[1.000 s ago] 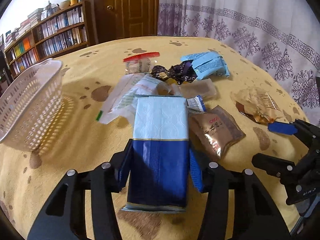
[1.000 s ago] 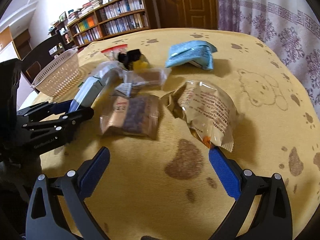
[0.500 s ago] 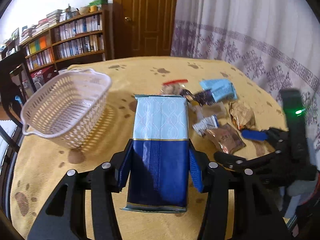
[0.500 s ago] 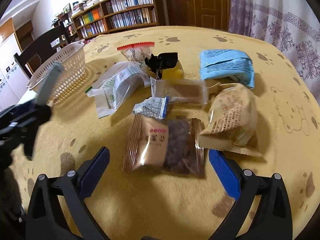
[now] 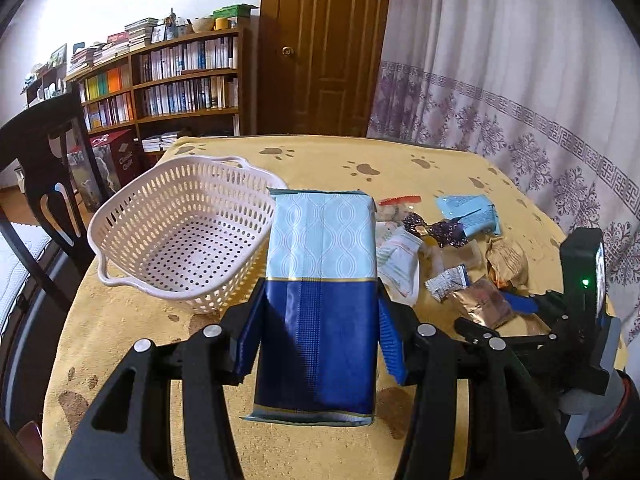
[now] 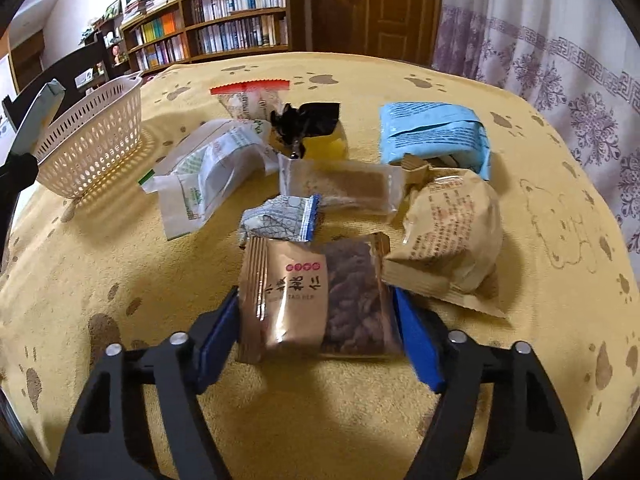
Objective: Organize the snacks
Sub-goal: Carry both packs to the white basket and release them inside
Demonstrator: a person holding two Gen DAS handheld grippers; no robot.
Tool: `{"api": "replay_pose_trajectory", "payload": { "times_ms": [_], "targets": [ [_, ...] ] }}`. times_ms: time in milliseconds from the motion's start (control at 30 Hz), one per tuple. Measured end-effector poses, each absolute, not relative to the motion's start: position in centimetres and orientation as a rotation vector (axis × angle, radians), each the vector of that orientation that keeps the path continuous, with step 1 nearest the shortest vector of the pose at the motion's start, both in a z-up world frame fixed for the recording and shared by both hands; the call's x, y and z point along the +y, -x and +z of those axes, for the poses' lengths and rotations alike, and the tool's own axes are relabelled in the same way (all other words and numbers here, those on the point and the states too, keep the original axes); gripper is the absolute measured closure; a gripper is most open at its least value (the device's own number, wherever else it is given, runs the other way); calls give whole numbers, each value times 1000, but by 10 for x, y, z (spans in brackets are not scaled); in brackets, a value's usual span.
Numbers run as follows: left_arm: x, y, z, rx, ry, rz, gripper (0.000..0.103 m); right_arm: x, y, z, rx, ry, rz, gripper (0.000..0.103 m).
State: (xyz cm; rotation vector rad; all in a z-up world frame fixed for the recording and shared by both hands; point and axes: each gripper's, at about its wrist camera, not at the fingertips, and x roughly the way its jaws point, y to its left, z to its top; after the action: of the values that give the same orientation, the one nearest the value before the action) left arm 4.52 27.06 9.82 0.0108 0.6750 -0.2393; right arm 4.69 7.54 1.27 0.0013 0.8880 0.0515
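My left gripper point(image 5: 320, 286) is shut on a tall packet point(image 5: 320, 240), pale blue on top and dark blue below, held upright above the table beside the white plastic basket point(image 5: 120, 208). The basket holds nothing. In the right wrist view my right gripper point(image 6: 316, 296) has its blue pads point(image 6: 216, 336) against both side edges of a brown walnut packet point(image 6: 320, 292) lying on the yellow cloth. The left wrist view shows this gripper point(image 5: 516, 308) low at the right, by the same packet point(image 5: 484, 304).
Beyond the brown packet lie a tan bun packet point(image 6: 452, 236), a light-blue packet point(image 6: 432, 136), a clear bar wrapper point(image 6: 340, 188), a white-green packet point(image 6: 208, 168), a small silver packet point(image 6: 280, 220) and black sweets point(image 6: 304, 120). A dark chair point(image 5: 40, 152) stands left of the table.
My left gripper rose and drew back with the blue packet, so the basket now shows beside it. My right gripper moved onto the brown packet and its fingers closed in on its sides.
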Motion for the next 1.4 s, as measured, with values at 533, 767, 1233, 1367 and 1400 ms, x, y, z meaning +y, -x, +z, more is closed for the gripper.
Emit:
{"api": "replay_pose_trajectory", "payload": {
  "times_ms": [533,767,1233,1367,1400],
  "targets": [
    [317,-70,138,562,69,-122,51,64,-36,26,879,-91,76,46],
    [344,-99,137,561,102,-49,51,71,-31,40,842,-104,94,46],
    [396,-107,140,514,203,82,12,132,-56,67,791,-77,188,46],
    [411,-97,152,480,247,88,11,170,-72,89,734,-50,253,46],
    [414,-95,154,471,253,92,11,176,-74,93,723,-45,263,46]
  ]
}}
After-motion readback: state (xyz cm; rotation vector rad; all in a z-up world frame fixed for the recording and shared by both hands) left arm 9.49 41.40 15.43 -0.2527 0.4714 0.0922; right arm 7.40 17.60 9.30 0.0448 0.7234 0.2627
